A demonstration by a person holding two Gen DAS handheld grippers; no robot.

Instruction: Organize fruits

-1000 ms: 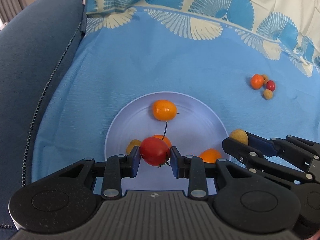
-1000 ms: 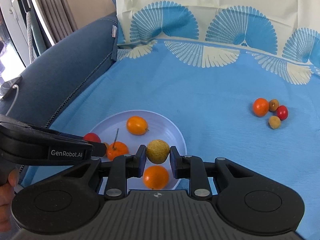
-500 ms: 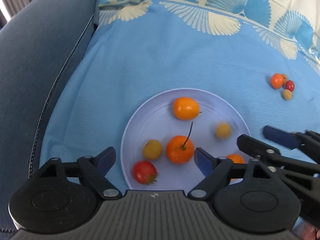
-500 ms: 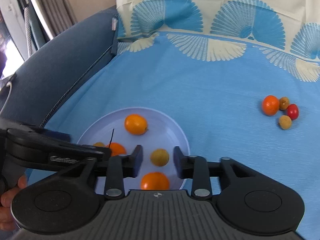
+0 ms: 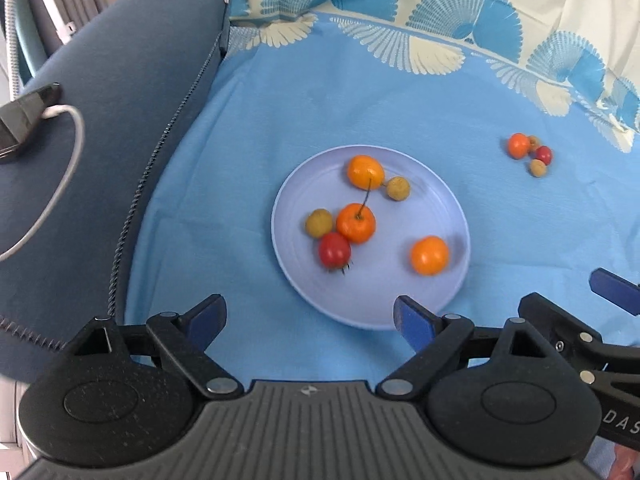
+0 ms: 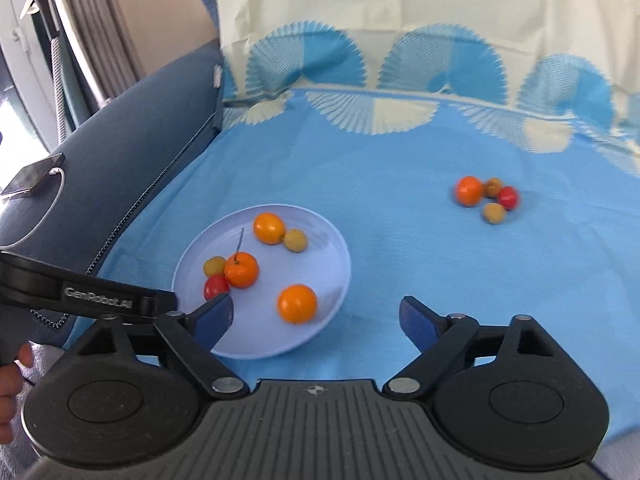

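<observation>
A pale blue plate [image 5: 420, 312] [image 6: 320, 336] on the blue cloth holds several fruits: three oranges, one with a long stem [image 5: 356, 222] [image 6: 241, 269], a red tomato [image 5: 334, 250] [image 6: 216, 286] and two yellow-brown fruits [image 5: 398, 188] [image 6: 295, 240]. A second small cluster [image 5: 528, 152] [image 6: 486, 198] of an orange, a red fruit and two brownish ones lies on the cloth to the right. My left gripper [image 5: 308, 320] is open and empty, near the plate's front edge. My right gripper [image 6: 318, 318] is open and empty, over the plate's front right edge.
A dark blue sofa arm [image 5: 100, 128] [image 6: 132, 132] rises on the left, with a phone [image 6: 34, 176] and white cable [image 5: 68, 152] on it. The patterned cloth folds up the backrest [image 6: 400, 20] behind. The right gripper's fingertips [image 5: 612, 286] show at the left view's right edge.
Both grippers have let go of their fruit, the red tomato and the yellow-brown fruit, which now lie on the plate. Both have opened wide and pulled back and up.
</observation>
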